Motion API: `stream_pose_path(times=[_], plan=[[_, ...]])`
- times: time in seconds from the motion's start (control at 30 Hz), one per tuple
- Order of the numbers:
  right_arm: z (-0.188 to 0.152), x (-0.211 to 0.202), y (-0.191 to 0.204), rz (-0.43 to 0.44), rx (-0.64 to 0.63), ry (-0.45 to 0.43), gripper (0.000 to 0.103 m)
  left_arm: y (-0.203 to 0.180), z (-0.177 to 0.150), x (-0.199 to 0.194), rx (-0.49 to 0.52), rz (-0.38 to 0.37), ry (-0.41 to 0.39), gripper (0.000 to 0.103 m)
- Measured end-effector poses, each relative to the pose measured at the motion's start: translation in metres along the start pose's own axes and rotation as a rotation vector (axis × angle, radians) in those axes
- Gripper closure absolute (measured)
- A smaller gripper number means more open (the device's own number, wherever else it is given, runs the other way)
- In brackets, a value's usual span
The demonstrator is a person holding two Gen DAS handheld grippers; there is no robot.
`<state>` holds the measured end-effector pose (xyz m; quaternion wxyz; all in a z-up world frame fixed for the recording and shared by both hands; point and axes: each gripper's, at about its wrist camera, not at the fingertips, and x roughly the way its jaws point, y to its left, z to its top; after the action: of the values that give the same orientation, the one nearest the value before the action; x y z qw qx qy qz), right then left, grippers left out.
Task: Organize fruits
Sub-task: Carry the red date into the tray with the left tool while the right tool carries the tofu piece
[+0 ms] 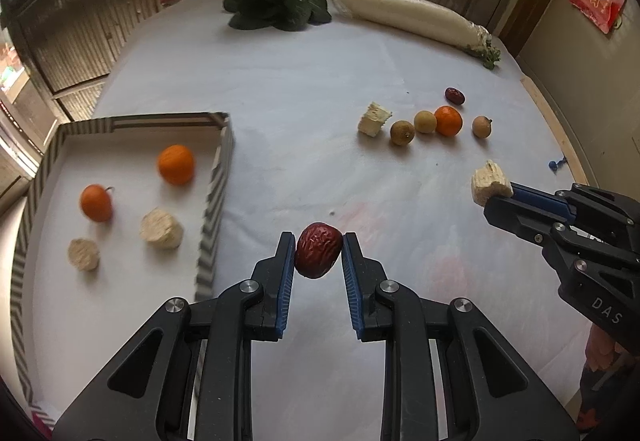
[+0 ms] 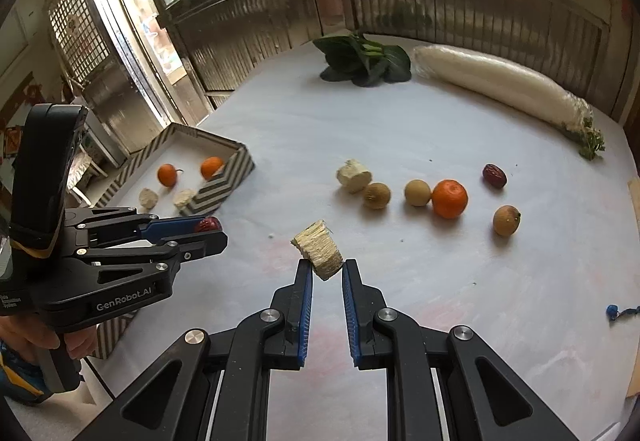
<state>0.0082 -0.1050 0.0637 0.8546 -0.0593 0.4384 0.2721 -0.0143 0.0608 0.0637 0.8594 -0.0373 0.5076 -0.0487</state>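
Left gripper (image 1: 318, 249) jaws pinch a red date (image 1: 318, 250); right gripper (image 2: 324, 265) jaws pinch a pale chunk (image 2: 318, 249).

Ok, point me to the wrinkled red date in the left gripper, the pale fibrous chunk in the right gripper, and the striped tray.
wrinkled red date (image 1: 318, 250): left wrist view, middle of its skin.
pale fibrous chunk (image 2: 319, 249): right wrist view, its cut face.
striped tray (image 1: 218, 201): left wrist view, right wall.

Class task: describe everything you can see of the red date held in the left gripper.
The red date is a dark red, wrinkled, glossy oval, apparently a dried jujube. The left gripper pinches it between its blue-padded fingertips, one pad on each side. It hangs upright above the white table cover, just right of the striped tray, touching nothing else.
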Motion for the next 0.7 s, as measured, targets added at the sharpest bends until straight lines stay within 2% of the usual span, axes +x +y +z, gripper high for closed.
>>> stream_pose_path(times=[0.7], plan=[[0.009, 0.003, 0.085, 0.067, -0.152, 0.001, 0.088, 0.063, -0.023, -0.046, -0.126, 0.088, -0.075, 0.08]])
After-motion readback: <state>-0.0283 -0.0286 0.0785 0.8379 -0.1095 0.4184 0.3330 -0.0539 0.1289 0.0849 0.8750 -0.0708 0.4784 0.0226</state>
